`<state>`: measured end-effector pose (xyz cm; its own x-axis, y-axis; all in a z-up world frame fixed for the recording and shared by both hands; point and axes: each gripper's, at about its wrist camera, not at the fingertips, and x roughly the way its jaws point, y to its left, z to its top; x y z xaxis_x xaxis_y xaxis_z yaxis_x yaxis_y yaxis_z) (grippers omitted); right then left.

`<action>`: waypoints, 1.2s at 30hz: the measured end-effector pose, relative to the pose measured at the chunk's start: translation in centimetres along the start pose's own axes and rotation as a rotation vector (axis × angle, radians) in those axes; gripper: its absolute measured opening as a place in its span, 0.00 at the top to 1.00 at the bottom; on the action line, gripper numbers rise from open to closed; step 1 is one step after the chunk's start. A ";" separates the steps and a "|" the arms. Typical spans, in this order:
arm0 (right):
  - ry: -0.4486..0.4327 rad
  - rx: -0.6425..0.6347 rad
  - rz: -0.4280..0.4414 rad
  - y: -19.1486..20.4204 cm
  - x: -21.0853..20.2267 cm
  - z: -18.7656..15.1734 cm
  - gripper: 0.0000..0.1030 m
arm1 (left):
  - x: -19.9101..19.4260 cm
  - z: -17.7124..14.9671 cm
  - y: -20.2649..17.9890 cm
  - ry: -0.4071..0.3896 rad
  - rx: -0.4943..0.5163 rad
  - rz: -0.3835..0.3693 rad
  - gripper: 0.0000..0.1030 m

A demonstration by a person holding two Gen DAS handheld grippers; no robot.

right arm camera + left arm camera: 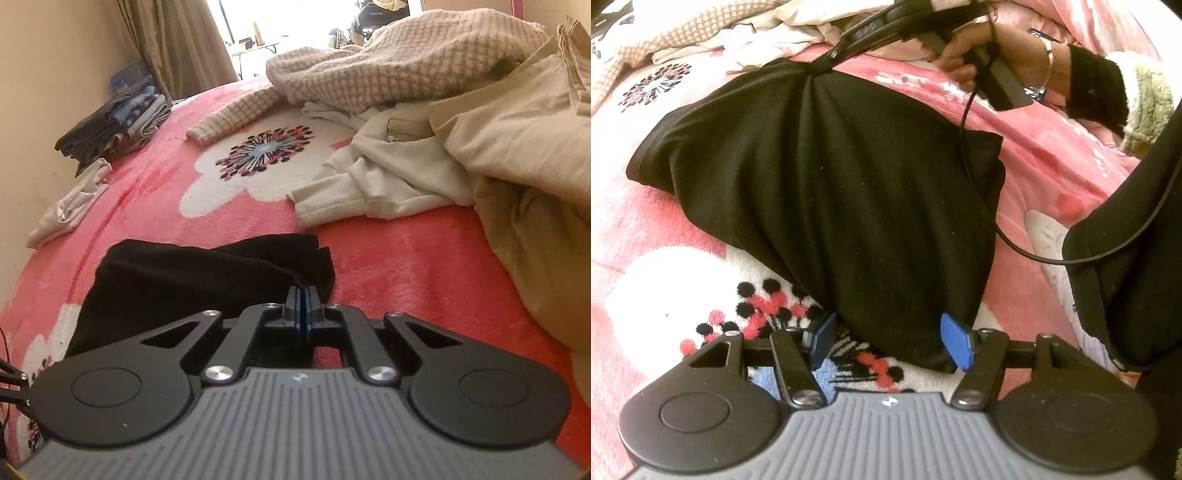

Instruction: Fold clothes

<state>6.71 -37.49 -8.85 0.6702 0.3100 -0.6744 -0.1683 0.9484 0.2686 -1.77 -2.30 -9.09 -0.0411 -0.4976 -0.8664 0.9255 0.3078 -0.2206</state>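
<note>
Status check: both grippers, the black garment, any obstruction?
Right gripper shut on far edge of black garment. Left gripper open, pads straddling its near corner. Black cable draped across the garment's right side.

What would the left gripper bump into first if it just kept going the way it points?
Most likely the black garment: the open left gripper already straddles its near edge, with the blanket underneath.

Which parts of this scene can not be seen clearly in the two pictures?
- Black garment: what kind it is stays unclear; bunched folds hide its shape in both views.
- Its near end, left wrist view: the left gripper covers it.
- Right gripper: how much cloth it pinches is hidden by the pads.
- Folded stack, right wrist view: too small to count.
- Window area: washed out by glare.
</note>
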 end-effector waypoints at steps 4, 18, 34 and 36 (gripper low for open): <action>-0.048 -0.026 -0.010 0.1 -4.0 0.6 0.95 | -0.1 -0.1 0.1 -0.003 0.001 0.003 0.38; 0.309 -0.228 0.082 1.1 -9.7 -8.5 0.96 | -0.1 -0.1 -0.6 0.016 -0.022 0.037 0.38; 0.140 0.177 0.179 -0.3 -13.1 -11.3 0.75 | -1.8 -1.4 -2.7 0.045 0.048 0.044 0.44; 0.144 0.163 0.178 0.5 -12.7 -11.5 0.80 | -2.1 -1.6 -4.0 0.029 0.145 0.099 0.47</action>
<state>-10.20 -40.18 -8.01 0.5291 0.4877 -0.6944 -0.1473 0.8587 0.4908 -5.96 -1.15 -7.16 0.0442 -0.4462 -0.8938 0.9700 0.2331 -0.0684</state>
